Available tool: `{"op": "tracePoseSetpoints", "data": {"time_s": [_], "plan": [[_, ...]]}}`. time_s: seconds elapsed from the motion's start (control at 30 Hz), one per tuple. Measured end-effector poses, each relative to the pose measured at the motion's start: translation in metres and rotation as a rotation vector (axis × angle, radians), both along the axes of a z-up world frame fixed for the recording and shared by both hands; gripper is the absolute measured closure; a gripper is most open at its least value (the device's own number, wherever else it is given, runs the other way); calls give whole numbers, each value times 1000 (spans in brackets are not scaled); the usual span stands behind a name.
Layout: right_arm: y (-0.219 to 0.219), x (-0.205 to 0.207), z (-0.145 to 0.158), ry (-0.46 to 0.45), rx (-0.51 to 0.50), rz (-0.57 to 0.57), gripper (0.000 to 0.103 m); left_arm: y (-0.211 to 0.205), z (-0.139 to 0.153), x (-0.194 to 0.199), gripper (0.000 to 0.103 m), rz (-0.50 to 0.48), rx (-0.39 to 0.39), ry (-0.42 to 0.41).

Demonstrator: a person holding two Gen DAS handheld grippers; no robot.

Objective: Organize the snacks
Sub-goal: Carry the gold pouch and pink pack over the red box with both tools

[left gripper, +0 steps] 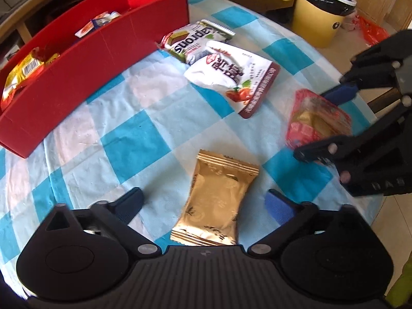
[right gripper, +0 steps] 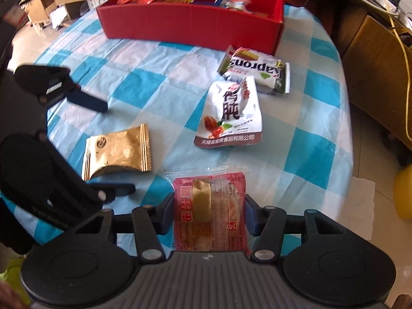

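Four packets left on the checked-cloth counter [left gripper: 144, 139]: gold foil packet [left gripper: 215, 203] between the left gripper's [left gripper: 203, 203] wide-open fingers, untouched; red clear-wrapped packet [right gripper: 209, 213] bracketed by the right gripper's [right gripper: 209, 212] fingers, contact uncertain. Beyond: two white packets, then the red cardboard box [right gripper: 190, 25], partly filled.

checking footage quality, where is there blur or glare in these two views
Left wrist: right gripper and red packet are motion-blurred, gold packet sharp. Right wrist: left gripper smeared, white packets' text readable; fisheye bends the red box in both.
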State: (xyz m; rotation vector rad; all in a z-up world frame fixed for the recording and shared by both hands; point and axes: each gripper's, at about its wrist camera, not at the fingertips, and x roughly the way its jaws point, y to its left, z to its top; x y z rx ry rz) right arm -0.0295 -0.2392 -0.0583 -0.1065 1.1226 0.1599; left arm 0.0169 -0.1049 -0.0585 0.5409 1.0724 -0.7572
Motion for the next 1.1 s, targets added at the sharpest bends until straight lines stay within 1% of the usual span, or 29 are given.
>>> {"op": "tracePoseSetpoints", "data": {"time_s": [0.07,0.1,0.17,0.37,0.73,1.1], "plan": [[-2,1,4,-13,10,-9,23,0,5,-5,24,-6,-9,-12],[-2,1,5,-17,14,-11,23,-1,6,-5,30,-3,-18,-12],[-1,0,7,-27,18,-14,23,0,11,-4,54,17,-44,5],[-2,-1,10,-44,10,-24,23,1,14,-1,55,62,-42,7],[-2,2,20,-94,17,-44,24,11,33,4,55,137,-100,-19],[-2,12,32,-139,51,-65,25,17,45,16,55,179,-140,-31]]}}
